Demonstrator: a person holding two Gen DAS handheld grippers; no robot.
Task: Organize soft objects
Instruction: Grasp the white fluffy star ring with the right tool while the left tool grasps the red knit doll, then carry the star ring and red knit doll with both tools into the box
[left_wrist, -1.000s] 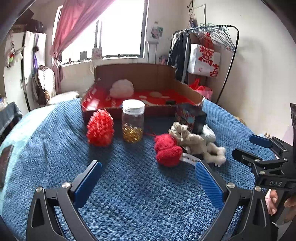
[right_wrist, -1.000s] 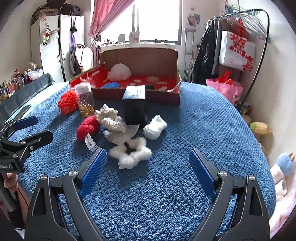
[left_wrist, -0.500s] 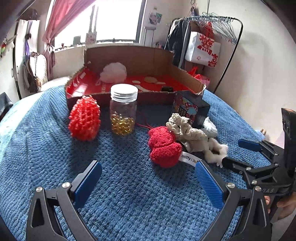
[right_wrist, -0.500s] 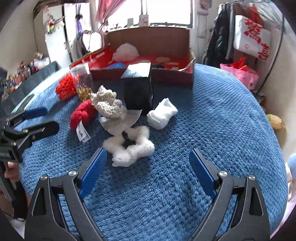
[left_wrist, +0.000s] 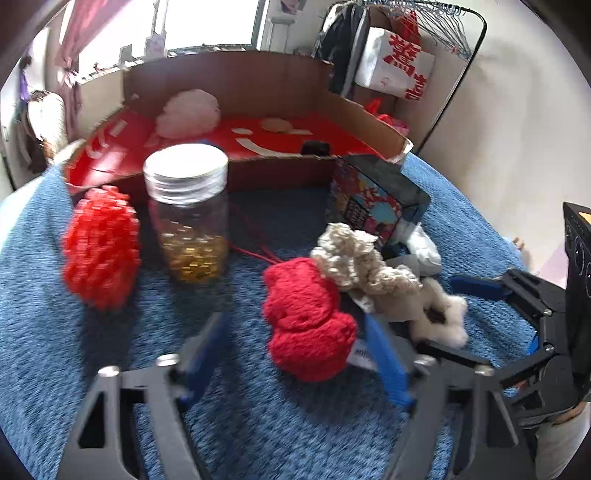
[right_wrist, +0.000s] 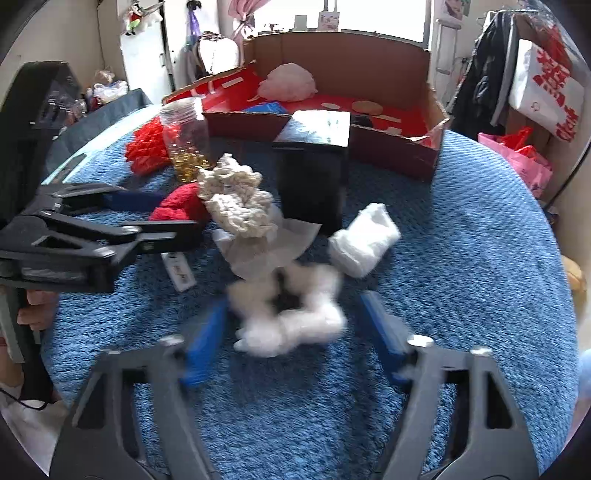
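Left wrist: left claw (left_wrist: 295, 354) closing around red knit toy (left_wrist: 304, 317), untouched; right claw (right_wrist: 291, 332) likewise around white scrunchie (right_wrist: 288, 317).

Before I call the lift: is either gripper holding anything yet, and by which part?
Nothing held yet. The left gripper brackets the red knitted toy; the right gripper brackets the white fluffy ring. Both have been closing, pads not pressing.

Blue waffle-textured blanket (left_wrist: 110, 369) everywhere, with a bright red knit plush (left_wrist: 304, 317), cream crochet thing (left_wrist: 354, 258), fluffy white scrunchie (right_wrist: 288, 314), red spiky ball (left_wrist: 99, 247), silver-lidded clear jar (left_wrist: 190, 210) of amber beads, red-lined brown cardboard box (left_wrist: 258, 88).
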